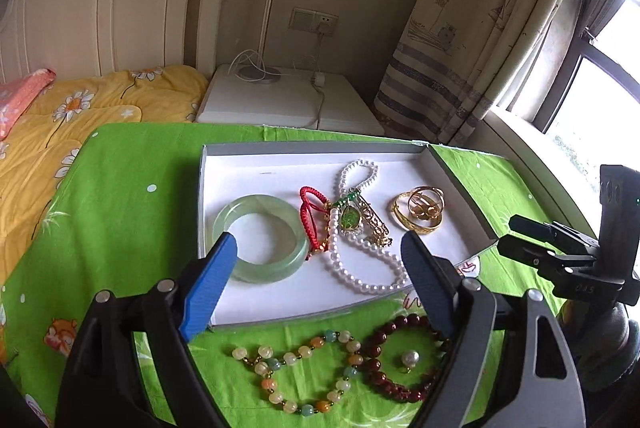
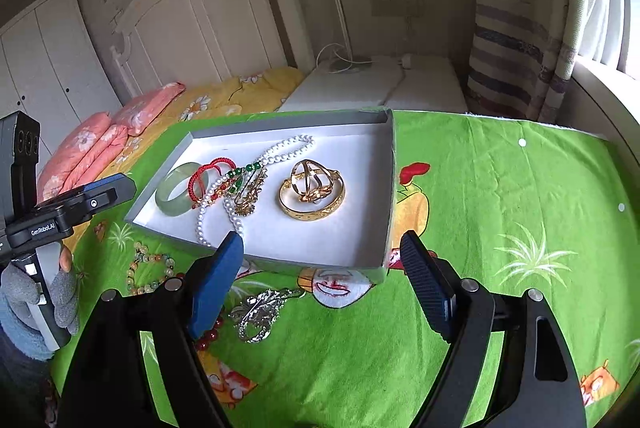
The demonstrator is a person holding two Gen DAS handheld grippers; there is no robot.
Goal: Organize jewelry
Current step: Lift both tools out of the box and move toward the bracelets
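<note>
On the bench, near its front edge, the tray already holds most pieces. Loose ones lie in front of it: pastel bead strand and dark red bracelet right under the left claw, silver brooch under the right claw. Both claws gape, holding nothing.

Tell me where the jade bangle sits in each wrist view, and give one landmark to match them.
Left wrist view: the jade bangle lies left of centre, in the near-left part of the grey box, behind the left gripper's blue finger.
Right wrist view: the jade bangle lies centre-left, at the box's left end.
Shared landmark: the gold bangles, at the box's opposite end.
</note>
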